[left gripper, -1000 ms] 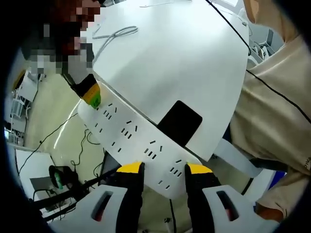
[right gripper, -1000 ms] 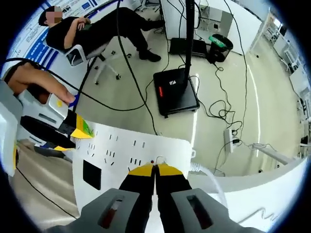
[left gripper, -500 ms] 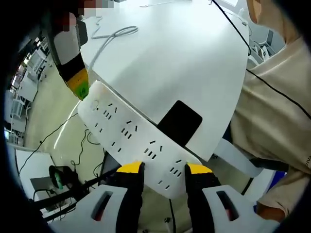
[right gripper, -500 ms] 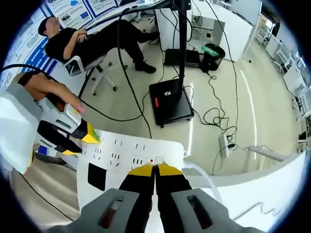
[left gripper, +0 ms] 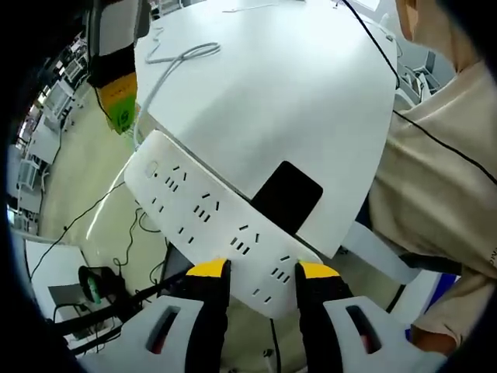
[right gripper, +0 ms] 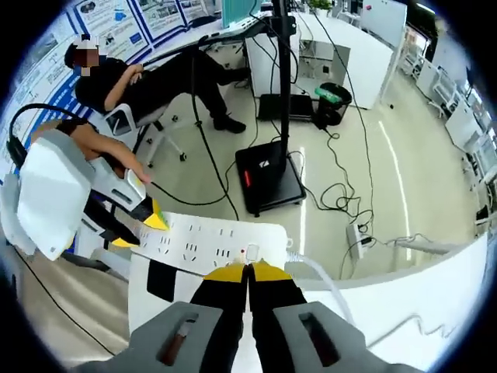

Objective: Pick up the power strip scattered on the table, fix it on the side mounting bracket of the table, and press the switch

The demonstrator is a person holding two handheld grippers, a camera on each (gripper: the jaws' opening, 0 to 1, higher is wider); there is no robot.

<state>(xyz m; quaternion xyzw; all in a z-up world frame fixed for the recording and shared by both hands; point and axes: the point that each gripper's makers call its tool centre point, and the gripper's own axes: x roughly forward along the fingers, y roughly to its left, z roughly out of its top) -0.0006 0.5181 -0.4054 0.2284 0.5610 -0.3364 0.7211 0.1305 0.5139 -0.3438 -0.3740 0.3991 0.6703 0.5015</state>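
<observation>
Lifted back from the strip's far end, the right gripper [left gripper: 116, 93] now hangs a little off the corner it was touching a moment ago, seen from the left gripper view as a yellow-and-green tip above the strip's upper left end. From its own camera the right gripper [right gripper: 248, 270] has its two jaws pressed together with nothing between them, tips poised directly over the small switch [right gripper: 252, 251] at the cable end of the power strip [right gripper: 210, 237]. That is the relation that matters: the switch lies straight ahead of the closed tips, just beyond them, so I judge a short push forward along the jaws would meet it. The strip's long axis runs crosswise to this gripper, stretching off to the left toward the left gripper [right gripper: 151, 221], whose yellow tips grip the opposite end. In the left gripper view, the left gripper [left gripper: 262, 272] has its jaws parted to the strip's width, one tip on each long edge of the power strip [left gripper: 206, 214], which reaches away from it up and to the left along the table [left gripper: 295, 85] edge. A black bracket [left gripper: 287, 194] shows between strip and tabletop, touching both as far as I can tell. The white cable [right gripper: 318, 273] leaves the switch end to the right.
</observation>
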